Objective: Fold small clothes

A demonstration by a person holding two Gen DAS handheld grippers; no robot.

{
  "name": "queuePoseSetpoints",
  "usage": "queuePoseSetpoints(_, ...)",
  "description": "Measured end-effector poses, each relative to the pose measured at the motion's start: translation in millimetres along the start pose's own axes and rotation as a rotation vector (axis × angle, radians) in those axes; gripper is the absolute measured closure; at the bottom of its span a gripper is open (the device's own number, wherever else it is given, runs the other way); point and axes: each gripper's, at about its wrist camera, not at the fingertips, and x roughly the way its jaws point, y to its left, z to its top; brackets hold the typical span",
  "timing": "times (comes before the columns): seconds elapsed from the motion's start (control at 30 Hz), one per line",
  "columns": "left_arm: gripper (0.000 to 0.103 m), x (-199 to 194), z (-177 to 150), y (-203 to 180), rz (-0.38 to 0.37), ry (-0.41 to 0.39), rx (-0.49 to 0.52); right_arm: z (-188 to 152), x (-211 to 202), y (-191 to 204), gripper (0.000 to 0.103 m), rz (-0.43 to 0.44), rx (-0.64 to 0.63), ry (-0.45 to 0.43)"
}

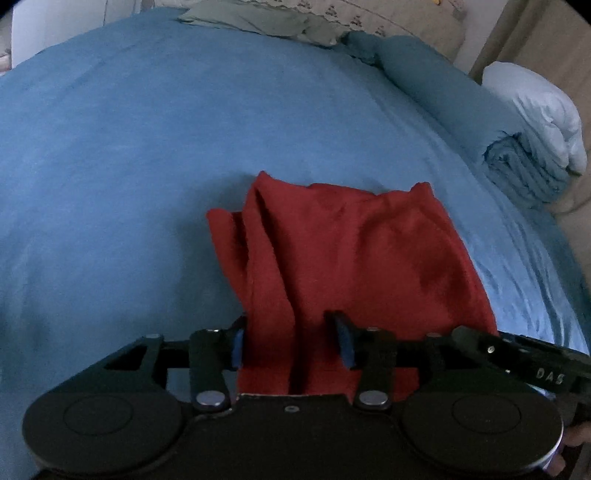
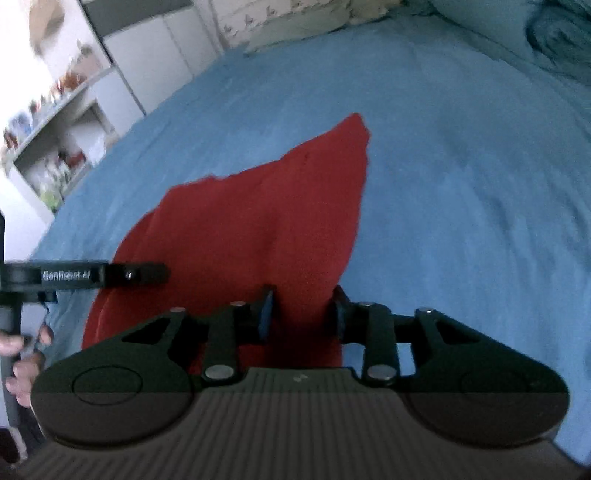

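Note:
A small red garment [image 1: 354, 251] lies on the blue bedsheet [image 1: 129, 155], its near edge bunched into folds. My left gripper [image 1: 291, 341] has its jaws apart, with a fold of the red cloth between the blue pads. In the right wrist view the red garment [image 2: 258, 229] stretches away to a pointed corner. My right gripper [image 2: 301, 314] also has its jaws apart, astride the cloth's near right edge. The other gripper's black body [image 2: 110, 275] shows at the left over the garment.
A rolled blue blanket [image 1: 443, 96] and a white duvet [image 1: 535, 110] lie at the bed's right side. A grey-green cloth [image 1: 258, 20] lies at the far edge. White shelves with small items [image 2: 55, 140] stand left of the bed.

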Motion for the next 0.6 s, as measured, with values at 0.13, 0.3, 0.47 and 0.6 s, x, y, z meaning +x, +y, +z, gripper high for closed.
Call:
queuePoseSetpoints(0.13, 0.033, -10, 2, -6, 0.049, -0.02, 0.012, -1, 2, -5, 0.037, -0.01, 0.027, -0.004)
queuePoseSetpoints(0.3, 0.03, -51, 5, -18, 0.093, -0.088, 0.042, 7, -23, 14, 0.023, -0.034, -0.017, -0.034)
queuePoseSetpoints(0.47, 0.018, -131, 13, -43, 0.164, -0.181, 0.087, 17, -93, 43, 0.006, -0.075, -0.045, -0.121)
queuePoseSetpoints(0.6, 0.0, -193, 2, -70, 0.203, -0.242, 0.129, 24, -161, 73, 0.0, -0.147, -0.066, -0.172)
